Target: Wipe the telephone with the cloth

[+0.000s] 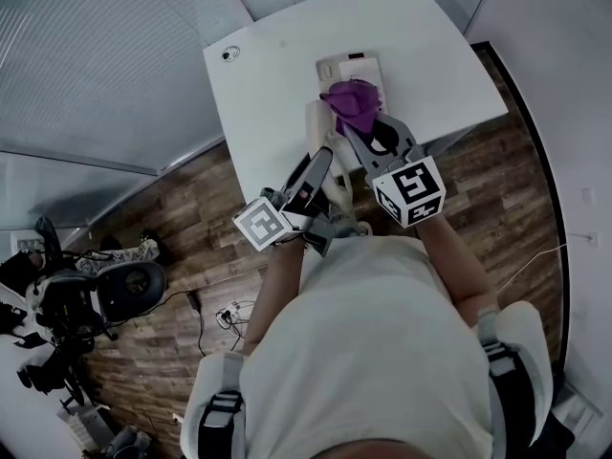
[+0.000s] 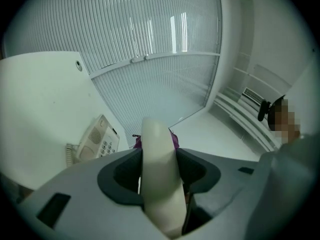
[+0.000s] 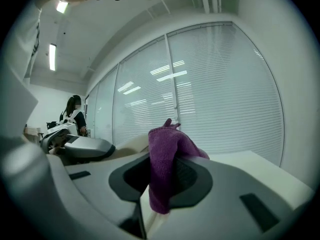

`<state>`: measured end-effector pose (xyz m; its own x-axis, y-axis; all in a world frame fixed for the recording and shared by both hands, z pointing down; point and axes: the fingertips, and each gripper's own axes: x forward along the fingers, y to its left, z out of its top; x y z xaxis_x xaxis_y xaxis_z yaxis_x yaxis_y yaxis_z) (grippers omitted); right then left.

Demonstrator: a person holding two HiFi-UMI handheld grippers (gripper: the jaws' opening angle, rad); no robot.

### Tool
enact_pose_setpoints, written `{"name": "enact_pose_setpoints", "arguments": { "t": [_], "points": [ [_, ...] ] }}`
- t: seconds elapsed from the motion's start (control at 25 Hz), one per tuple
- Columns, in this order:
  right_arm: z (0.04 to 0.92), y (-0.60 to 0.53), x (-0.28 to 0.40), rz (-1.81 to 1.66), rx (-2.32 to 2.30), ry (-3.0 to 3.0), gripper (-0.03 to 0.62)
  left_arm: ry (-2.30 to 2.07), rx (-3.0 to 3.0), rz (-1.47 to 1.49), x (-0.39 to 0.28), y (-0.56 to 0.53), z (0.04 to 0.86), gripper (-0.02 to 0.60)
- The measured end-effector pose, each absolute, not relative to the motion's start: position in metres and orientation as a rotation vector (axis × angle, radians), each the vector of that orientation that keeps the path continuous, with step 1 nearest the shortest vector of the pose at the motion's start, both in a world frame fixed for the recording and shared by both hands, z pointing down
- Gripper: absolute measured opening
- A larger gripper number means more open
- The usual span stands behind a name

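- You are clenching the left hand-held gripper (image 2: 159,173) on the cream handset (image 2: 156,134). Its two jaws are pressing the handset's sides, and the handset is standing lifted, off the telephone base (image 1: 349,68) and on your side of it.
- You are gripping the purple cloth (image 3: 167,146) in the right hand-held gripper (image 3: 165,180). The jaws are closing on a fold of it, with the loose bulk bunching beyond the tips, just above the near edge of the telephone base.
- The telephone base is lying flat on the white bench (image 1: 277,75), keypad up and cradle bare. Its coiled cord (image 2: 70,154) is gathering at the side of the base nearer you.
- The cloth is showing just behind the far end of the handset in the left gripper view. The two appear to be touching or nearly so, but no view is settling which.
- Step in hand, as judged: you are wiping the raised handset, one gripper steadying it while the other is bringing the cloth to it. The telephone base appears to be waiting its turn.
- The next move is likely calling for a firm hold on the handset while you are drawing the cloth along its length towards you.
- After that, it is probably calling for carrying the cloth over the keypad and cradle of the telephone base, and for setting the handset back onto the base without dragging the cord across it.
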<state>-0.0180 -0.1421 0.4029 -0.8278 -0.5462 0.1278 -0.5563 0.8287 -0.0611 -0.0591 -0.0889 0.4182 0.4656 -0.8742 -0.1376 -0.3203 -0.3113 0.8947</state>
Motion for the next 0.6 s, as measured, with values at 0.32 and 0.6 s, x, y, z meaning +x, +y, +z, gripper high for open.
{"name": "enact_pose_setpoints", "arguments": {
  "t": [0.32,0.6],
  "points": [
    [0.399,-0.117,-0.029,0.089,0.749,-2.947,0.086,-0.975,1.859,-0.845,-0.056,-0.079,0.412,0.224],
    [0.402,-0.107,-0.03,0.092,0.696,-2.977,0.086,-0.938,1.853,-0.874,-0.052,-0.076,0.41,0.224]
  ]
}}
